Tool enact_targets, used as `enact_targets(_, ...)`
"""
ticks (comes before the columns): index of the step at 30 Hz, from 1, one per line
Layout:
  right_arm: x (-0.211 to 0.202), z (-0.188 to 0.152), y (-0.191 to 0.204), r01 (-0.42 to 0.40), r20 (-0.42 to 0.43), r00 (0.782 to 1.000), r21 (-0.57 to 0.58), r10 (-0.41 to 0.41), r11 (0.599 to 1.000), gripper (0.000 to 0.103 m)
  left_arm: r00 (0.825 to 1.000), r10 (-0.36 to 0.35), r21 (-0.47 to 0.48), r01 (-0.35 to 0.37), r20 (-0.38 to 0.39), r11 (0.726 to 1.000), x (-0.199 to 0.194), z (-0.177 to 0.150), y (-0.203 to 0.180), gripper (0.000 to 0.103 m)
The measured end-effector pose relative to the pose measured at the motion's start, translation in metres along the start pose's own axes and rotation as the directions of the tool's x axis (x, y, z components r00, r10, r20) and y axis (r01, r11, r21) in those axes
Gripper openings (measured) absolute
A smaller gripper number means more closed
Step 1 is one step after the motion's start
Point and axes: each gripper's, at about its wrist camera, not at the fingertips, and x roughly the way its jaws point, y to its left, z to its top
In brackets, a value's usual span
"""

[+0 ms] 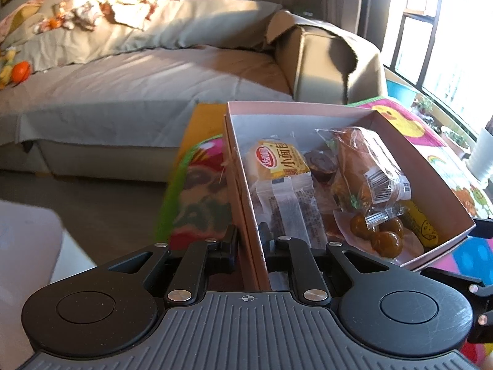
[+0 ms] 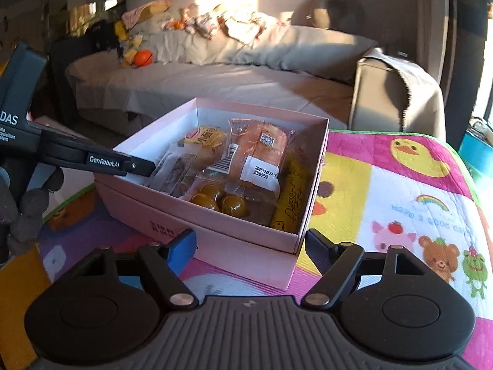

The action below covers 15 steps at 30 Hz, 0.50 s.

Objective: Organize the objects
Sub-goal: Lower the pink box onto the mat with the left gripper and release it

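A pink cardboard box [image 1: 292,120] stands on a colourful play mat [image 2: 400,200]. It holds a yellow-labelled bread packet [image 1: 277,166], a wrapped bun [image 1: 363,160], several round brown sweets [image 1: 379,237] and a yellow cheese stick packet [image 2: 292,197]. My left gripper [image 1: 249,243] is shut on the box's left wall, one finger inside and one outside. The right wrist view shows the left gripper [image 2: 141,168] clamped on that wall. My right gripper [image 2: 249,246] stands open just in front of the box's [image 2: 191,212] near corner, its pads not touching it.
A grey-covered sofa [image 2: 215,80] runs behind the mat, with an orange toy ball [image 2: 143,57] and soft toys on it. A window with potted plants [image 1: 456,135] is at the right. A white surface [image 1: 27,246] lies at the lower left.
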Motion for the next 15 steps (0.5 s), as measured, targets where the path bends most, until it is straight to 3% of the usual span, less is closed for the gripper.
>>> enact_targets(5, 0.024, 0.022, -0.04, 0.116, -0.008, 0.993, 0.077, -0.115, 0.99, 0.078, 0.995, -0.048, 0.043, 0.045, 0.085, 0.998, 0.048, 0.041, -0.034, 0.014)
enact_targets(7, 0.036, 0.029, -0.058, 0.162, -0.01, 0.987, 0.102, -0.161, 0.982, 0.078, 0.99, -0.07, 0.08, 0.06, 0.123, 0.995, 0.065, 0.05, -0.04, 0.019)
enact_targets(9, 0.047, 0.034, -0.071, 0.187, -0.019, 0.982, 0.126, -0.186, 0.974, 0.078, 0.989, -0.05, 0.092, 0.037, 0.136, 0.995, 0.076, 0.057, -0.039, 0.033)
enact_targets(11, 0.054, 0.035, -0.073, 0.21, -0.022, 0.978, 0.134, -0.209, 0.968, 0.079, 0.991, -0.003, 0.084, -0.008, 0.133, 0.996, 0.082, 0.06, -0.034, 0.063)
enact_targets(13, 0.058, 0.032, -0.071, 0.231, -0.023, 0.973, 0.126, -0.23, 0.965, 0.081, 0.991, 0.008, 0.065, -0.017, 0.131, 0.998, 0.085, 0.06, -0.027, 0.082)
enact_targets(15, 0.059, 0.026, -0.068, 0.258, -0.023, 0.966, 0.135, -0.257, 0.957, 0.083, 0.991, 0.022, 0.048, -0.028, 0.13, 0.998, 0.083, 0.06, -0.022, 0.087)
